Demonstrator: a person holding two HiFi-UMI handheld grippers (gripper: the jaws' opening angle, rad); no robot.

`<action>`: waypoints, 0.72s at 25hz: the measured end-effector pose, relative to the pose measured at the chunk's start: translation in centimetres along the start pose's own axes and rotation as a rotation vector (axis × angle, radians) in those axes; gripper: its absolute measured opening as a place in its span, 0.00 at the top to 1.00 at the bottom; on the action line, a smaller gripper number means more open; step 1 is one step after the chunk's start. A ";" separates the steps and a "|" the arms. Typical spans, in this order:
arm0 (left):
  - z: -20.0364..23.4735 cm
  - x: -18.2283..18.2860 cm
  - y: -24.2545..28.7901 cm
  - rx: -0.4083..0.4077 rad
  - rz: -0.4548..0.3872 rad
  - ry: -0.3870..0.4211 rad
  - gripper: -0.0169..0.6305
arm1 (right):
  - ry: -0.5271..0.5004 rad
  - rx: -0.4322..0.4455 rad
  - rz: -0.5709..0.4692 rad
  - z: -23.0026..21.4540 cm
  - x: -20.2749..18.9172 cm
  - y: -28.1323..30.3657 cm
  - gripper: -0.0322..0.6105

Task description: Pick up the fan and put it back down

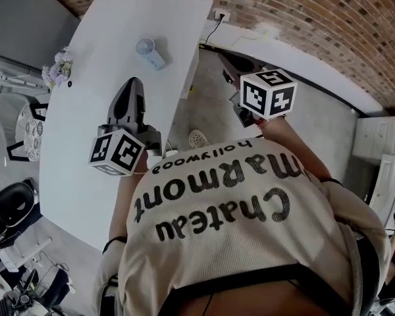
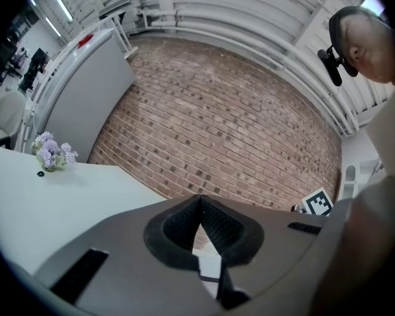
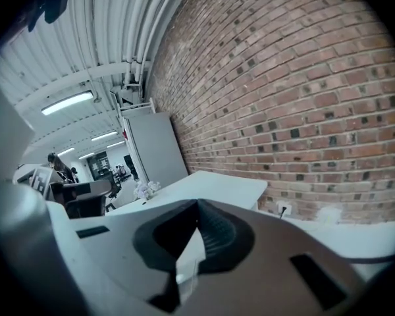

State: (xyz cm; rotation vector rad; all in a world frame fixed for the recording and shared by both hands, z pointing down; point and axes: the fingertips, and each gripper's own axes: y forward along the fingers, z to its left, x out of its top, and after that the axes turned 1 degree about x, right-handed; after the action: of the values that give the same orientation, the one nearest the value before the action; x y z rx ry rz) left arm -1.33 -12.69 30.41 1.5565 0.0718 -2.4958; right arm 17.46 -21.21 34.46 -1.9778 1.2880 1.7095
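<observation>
A small pale-blue hand fan (image 1: pixel 149 52) lies on the long white table (image 1: pixel 85 143), toward its far end. My left gripper (image 1: pixel 133 84) hovers over the table, a short way on the near side of the fan and pointing toward it; its jaws meet at the tips with nothing between them. The left gripper view shows those shut jaws (image 2: pixel 199 199) against the brick wall, and the fan is not seen there. My right gripper (image 1: pixel 236 63) is off the table's right edge, above the floor, also shut and empty (image 3: pixel 197 204).
A bunch of pale purple flowers (image 1: pixel 58 68) sits at the table's left edge. Chairs (image 1: pixel 23 133) stand left of the table. A brick wall (image 1: pixel 303 18) with a socket (image 1: pixel 220 15) runs behind it. The person's shoe (image 1: pixel 197 138) shows on the floor.
</observation>
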 end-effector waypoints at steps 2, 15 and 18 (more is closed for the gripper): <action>1.3 0.3 0.6 0.023 -0.002 -0.009 0.97 | 0.004 0.001 0.016 -0.6 0.0 1.6 0.95; 8.1 1.8 1.8 0.142 -0.050 -0.066 0.97 | 0.092 0.078 0.067 -1.2 -1.9 10.1 0.90; 9.2 2.1 1.2 0.174 -0.060 -0.075 0.97 | 0.111 0.129 0.104 -0.3 -2.8 12.0 0.84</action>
State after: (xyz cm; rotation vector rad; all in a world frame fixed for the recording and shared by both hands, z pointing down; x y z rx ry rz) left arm -10.10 -15.47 32.72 1.5431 -0.1134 -2.6677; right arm 9.20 -27.15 41.36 -1.9873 1.5236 1.5364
